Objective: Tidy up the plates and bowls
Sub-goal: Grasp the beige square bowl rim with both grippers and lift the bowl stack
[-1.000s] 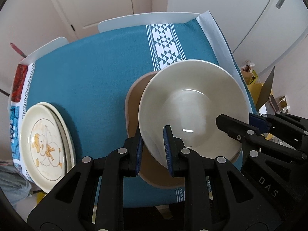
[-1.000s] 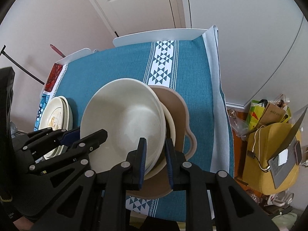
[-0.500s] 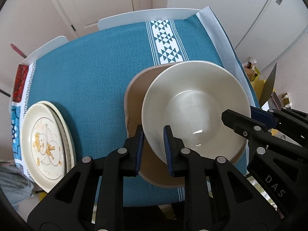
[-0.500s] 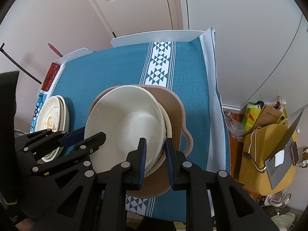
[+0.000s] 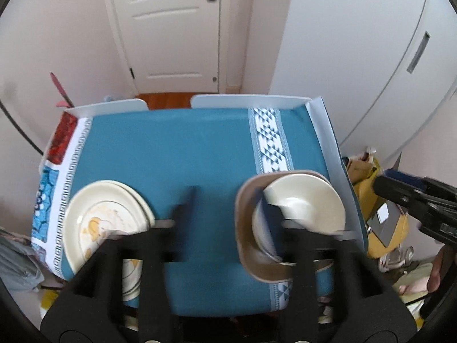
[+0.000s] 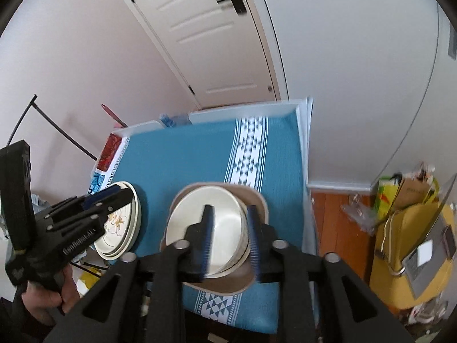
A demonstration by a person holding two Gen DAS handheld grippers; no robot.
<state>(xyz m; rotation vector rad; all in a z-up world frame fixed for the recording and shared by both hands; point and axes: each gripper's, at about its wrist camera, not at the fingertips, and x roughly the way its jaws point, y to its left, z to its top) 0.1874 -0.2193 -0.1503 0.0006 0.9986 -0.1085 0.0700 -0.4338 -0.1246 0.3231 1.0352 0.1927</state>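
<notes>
A cream bowl (image 5: pixel 305 200) (image 6: pixel 188 214) rests inside a tan handled dish (image 5: pixel 245 234) (image 6: pixel 258 200) near the right edge of the blue-clothed table (image 5: pixel 171 157). At the table's left, a stack of cream plates (image 5: pixel 105 220) (image 6: pixel 122 228) has a cartoon print on the top one. My left gripper (image 5: pixel 225 205) is blurred above the cloth between plates and bowl, its jaws opening wide with nothing between them. My right gripper (image 6: pixel 230 228) hangs above the bowl's right rim, its jaws opening and its pads clear of the rim.
Two white chair backs (image 5: pixel 245 101) line the table's far edge, with a white door (image 5: pixel 171 28) behind. On the floor right of the table stand a yellow bag (image 6: pixel 400 257) and paper bags. A hand (image 6: pixel 42 300) holds the left gripper (image 6: pixel 114 195).
Both grippers let go of the cream bowl's rim, opened and rose away from the table. The bowl now sits in the tan dish.
</notes>
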